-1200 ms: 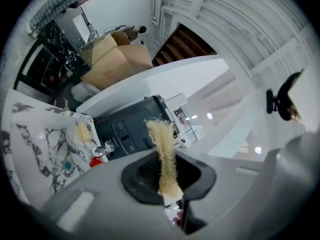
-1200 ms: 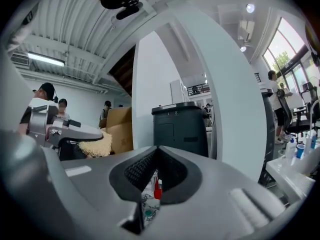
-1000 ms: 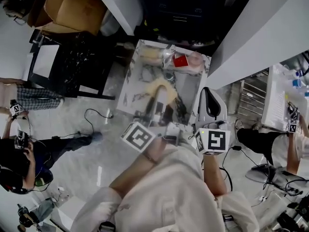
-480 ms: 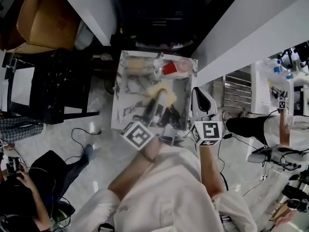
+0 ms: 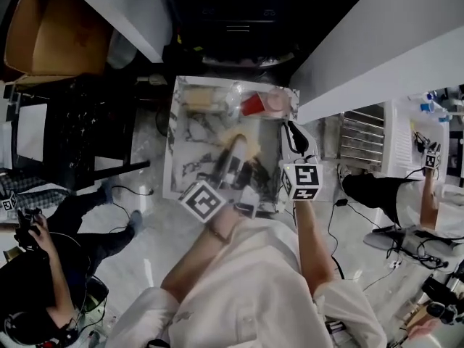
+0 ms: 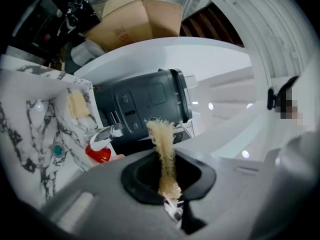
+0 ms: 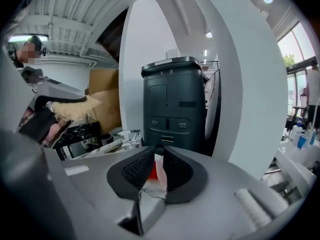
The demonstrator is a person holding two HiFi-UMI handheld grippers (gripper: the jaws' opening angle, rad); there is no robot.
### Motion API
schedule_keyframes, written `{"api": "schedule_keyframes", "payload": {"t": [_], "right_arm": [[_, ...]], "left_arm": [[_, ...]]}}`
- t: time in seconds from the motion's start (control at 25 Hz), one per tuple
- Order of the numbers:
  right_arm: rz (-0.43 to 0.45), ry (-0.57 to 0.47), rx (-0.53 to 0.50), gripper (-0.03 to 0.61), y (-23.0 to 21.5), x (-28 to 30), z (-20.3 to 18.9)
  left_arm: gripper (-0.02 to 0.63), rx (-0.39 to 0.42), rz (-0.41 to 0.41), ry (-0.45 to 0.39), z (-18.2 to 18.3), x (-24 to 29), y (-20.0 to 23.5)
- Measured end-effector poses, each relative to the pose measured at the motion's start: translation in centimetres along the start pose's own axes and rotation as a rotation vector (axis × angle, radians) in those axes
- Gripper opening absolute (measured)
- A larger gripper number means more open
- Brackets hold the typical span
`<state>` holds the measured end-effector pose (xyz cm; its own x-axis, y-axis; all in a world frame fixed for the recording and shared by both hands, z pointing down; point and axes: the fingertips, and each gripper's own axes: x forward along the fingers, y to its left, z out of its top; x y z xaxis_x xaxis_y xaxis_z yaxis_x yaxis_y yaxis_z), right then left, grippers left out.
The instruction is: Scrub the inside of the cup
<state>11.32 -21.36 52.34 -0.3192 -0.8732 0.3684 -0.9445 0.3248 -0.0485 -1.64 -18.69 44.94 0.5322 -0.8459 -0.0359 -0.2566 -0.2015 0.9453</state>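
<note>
A red cup (image 5: pixel 254 105) lies on its side at the far end of the marble table (image 5: pixel 181 154); the left gripper view also shows the cup (image 6: pixel 99 153). My left gripper (image 5: pixel 233 167) hovers over the table's middle, shut on a tan fibrous scrubber (image 5: pixel 238 145) that sticks out past the jaws (image 6: pixel 162 144). My right gripper (image 5: pixel 289 129) is at the table's right edge, short of the cup. Its jaws are opening, with a narrow gap between the pads (image 7: pixel 156 166). Nothing is pressed between them; a bit of red shows through the gap.
A clear plastic cup (image 5: pixel 278 101) lies against the red one. A tan block (image 5: pixel 201 97) lies at the far left of the table. A dark grey machine (image 7: pixel 172 104) stands beyond it. Black furniture (image 5: pixel 80 122) stands to the left, with people on both sides.
My right gripper has moved forward along the table's right edge toward the cups. The left gripper keeps its hold on the scrubber over the table. The head view has shifted.
</note>
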Motion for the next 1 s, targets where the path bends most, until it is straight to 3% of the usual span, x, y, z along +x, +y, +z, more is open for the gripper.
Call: {"api": "schedule_keyframes", "payload": {"t": [0.32,0.56,0.76,1.0], "right_arm": [[0.043,0.09,0.008,0.095,-2.5,4.7,-3.6],[0.086,0.17,-0.006,0.208,-3.2,7.5,-6.4],[0.071,0.209,-0.027,0.306,-3.5,8.9,-7.6],[0.064,0.259,-0.044,0.327,-3.9,10.5,-8.8]], "left_arm": [[0.023,0.001,0.081,-0.026,-0.9,2.9,1.8],[0.023,-0.022,0.104,-0.012,-2.1,3.7,3.8],[0.023,-0.021,0.111,0.024,-2.9,4.4,3.8],[0.023,-0.012,0.129,0.039,-3.1,4.0,4.7]]}}
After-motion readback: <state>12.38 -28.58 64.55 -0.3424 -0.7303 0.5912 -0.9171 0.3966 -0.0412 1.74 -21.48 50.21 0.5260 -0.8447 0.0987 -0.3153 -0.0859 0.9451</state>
